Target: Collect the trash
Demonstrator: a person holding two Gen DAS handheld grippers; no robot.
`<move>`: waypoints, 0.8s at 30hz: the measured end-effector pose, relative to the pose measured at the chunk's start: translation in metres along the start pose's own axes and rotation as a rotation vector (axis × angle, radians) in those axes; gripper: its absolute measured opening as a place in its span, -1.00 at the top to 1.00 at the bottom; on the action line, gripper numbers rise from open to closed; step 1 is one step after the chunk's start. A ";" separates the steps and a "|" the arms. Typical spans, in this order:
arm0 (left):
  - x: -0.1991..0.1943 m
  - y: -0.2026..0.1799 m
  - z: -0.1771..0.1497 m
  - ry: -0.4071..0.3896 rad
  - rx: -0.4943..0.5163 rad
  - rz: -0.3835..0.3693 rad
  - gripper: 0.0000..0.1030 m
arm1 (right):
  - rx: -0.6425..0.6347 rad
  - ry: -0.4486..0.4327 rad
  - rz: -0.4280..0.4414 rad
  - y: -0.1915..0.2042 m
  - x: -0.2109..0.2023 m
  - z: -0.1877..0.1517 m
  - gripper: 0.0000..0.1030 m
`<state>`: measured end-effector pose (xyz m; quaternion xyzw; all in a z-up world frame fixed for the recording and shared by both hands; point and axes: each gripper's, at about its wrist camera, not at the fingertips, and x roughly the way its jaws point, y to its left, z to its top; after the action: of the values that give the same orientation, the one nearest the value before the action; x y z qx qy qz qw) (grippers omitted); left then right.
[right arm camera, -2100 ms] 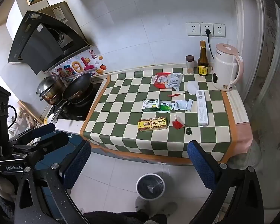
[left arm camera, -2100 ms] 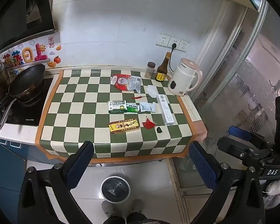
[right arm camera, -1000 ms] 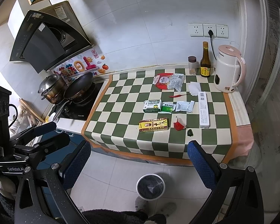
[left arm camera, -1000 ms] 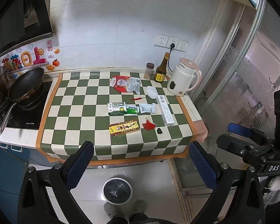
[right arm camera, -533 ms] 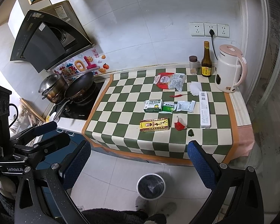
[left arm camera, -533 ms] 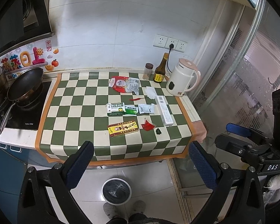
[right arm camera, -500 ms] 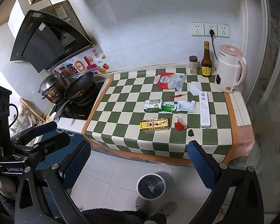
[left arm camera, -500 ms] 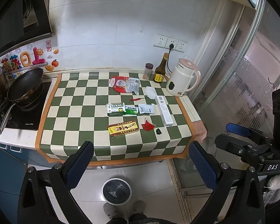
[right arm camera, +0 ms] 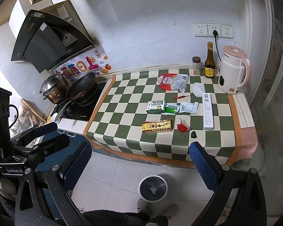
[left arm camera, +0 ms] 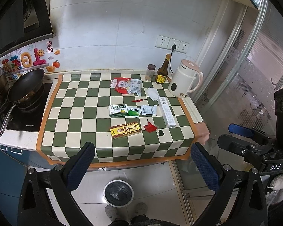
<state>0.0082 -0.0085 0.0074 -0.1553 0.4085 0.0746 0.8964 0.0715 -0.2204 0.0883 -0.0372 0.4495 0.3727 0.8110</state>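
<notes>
Nothing is picked up yet. The left gripper (left arm camera: 142, 163) and the right gripper (right arm camera: 140, 162) both hang well back from the counter with their blue-padded jaws spread wide and nothing between them.

All the trash sits on the green-and-cream checkered mat (left arm camera: 75, 113): a yellow-and-red flat carton (left arm camera: 125, 130) nearest the front edge, a crumpled red wrapper (left arm camera: 150, 127) just beside it, a tiny dark green scrap (left arm camera: 161, 132), a long white box (left arm camera: 167, 112), a green-and-white medicine box (left arm camera: 118, 110) touching a green sachet (left arm camera: 134, 112), a white sachet (left arm camera: 149, 110), a red chili (left arm camera: 139, 100), a white tissue (left arm camera: 153, 93) and a red-and-clear snack bag (left arm camera: 126, 85) at the back. The round white-rimmed bin with a black liner (left arm camera: 118, 193) is on the floor right below the front edge.

If it were me, I'd start with the front items, since they're the shortest reach. The carton looks stiff, so pinch it across its narrow side. The wrapper and sachets lie flat, so come in low and catch an edge. Keep clear of the white-and-pink electric kettle (left arm camera: 184, 83) and the brown glass sauce bottle (left arm camera: 162, 73), those aren't trash.
</notes>
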 end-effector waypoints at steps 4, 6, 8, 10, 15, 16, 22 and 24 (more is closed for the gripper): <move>0.000 0.000 0.000 -0.001 0.001 -0.001 -1.00 | -0.001 0.001 0.000 0.003 0.001 0.000 -1.00; 0.000 0.000 -0.001 -0.001 -0.001 -0.002 -1.00 | -0.001 -0.001 -0.002 0.002 0.001 0.000 -1.00; -0.001 0.000 0.000 -0.001 0.000 -0.003 -1.00 | 0.000 -0.001 -0.002 0.003 0.002 0.001 -1.00; -0.001 0.000 0.000 -0.001 0.000 -0.004 -1.00 | -0.001 0.000 -0.001 0.002 0.001 0.001 -1.00; -0.001 0.000 0.001 -0.001 -0.001 -0.005 -1.00 | -0.001 0.002 -0.001 0.001 0.001 0.001 -1.00; -0.002 0.001 0.002 0.000 0.000 -0.006 -1.00 | 0.000 0.002 -0.002 0.002 0.002 0.002 -1.00; -0.001 0.000 0.001 -0.001 -0.001 -0.008 -1.00 | 0.000 0.004 0.002 0.014 0.009 -0.001 -1.00; -0.001 0.003 0.002 0.000 0.000 -0.010 -1.00 | 0.002 0.004 0.003 0.017 0.011 -0.001 -1.00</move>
<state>0.0082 -0.0049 0.0089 -0.1576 0.4078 0.0700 0.8966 0.0634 -0.2019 0.0843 -0.0363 0.4515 0.3735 0.8096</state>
